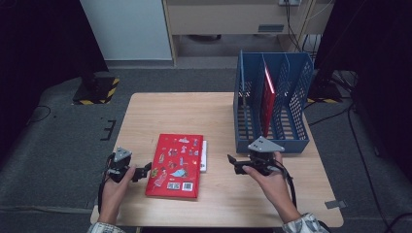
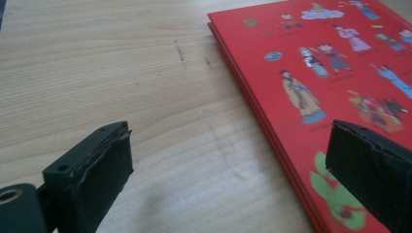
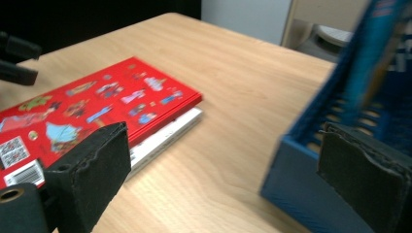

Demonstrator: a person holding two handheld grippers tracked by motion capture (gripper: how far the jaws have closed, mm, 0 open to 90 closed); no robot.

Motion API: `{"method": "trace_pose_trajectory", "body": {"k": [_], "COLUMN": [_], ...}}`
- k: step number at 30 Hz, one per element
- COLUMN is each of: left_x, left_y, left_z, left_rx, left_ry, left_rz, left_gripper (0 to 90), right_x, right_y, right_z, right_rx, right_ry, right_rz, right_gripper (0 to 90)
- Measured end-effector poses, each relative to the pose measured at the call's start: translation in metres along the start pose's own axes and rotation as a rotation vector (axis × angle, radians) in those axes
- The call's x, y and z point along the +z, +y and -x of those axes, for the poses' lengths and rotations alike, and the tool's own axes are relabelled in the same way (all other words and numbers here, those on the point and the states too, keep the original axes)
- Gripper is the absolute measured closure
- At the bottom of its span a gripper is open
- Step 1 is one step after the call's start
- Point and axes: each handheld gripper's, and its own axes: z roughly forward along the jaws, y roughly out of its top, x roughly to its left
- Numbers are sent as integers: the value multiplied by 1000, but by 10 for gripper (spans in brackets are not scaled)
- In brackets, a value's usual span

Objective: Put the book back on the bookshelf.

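Observation:
A red picture book lies flat on the wooden table, stacked on a white book that pokes out at its right side. My left gripper is open just left of the red book's near left edge, one jaw over the cover. My right gripper is open with nothing between its jaws, pointing left towards the books from in front of the blue rack. The left gripper also shows far off in the right gripper view.
The blue mesh rack has upright dividers and stands at the table's right back. A red book stands upright in one of its slots. Bare tabletop lies behind the books and along the front edge. Dark floor surrounds the table.

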Motion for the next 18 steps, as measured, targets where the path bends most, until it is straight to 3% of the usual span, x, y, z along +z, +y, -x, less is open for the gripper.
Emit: {"method": "trace_pose_trajectory", "body": {"k": [3,5,9,14,18], "left_x": [-3,-3,0,11,17], "left_y": [-1,-2,-3,-1,1], "left_z": [5,9,18,24,31], "left_rx": [14,37,79,73,98], "left_ry": [-13,-21,-46,-83,-129], "left_rz": [-4,-18,-42,-58,-75], "left_gripper": [31,42,41,51,52], "right_x": [7,11,22,40,50], "right_y": [-2,-3,-6,-16,-20], "right_z": [-12,-21,-38,-55,-70], "right_rx": [0,18,-27,-23,-51], "right_ry": [23,78,122,186,225], "right_rz": [-7,-23,-63,-121,-154], "right_gripper": [77,79,86,87,87]}}
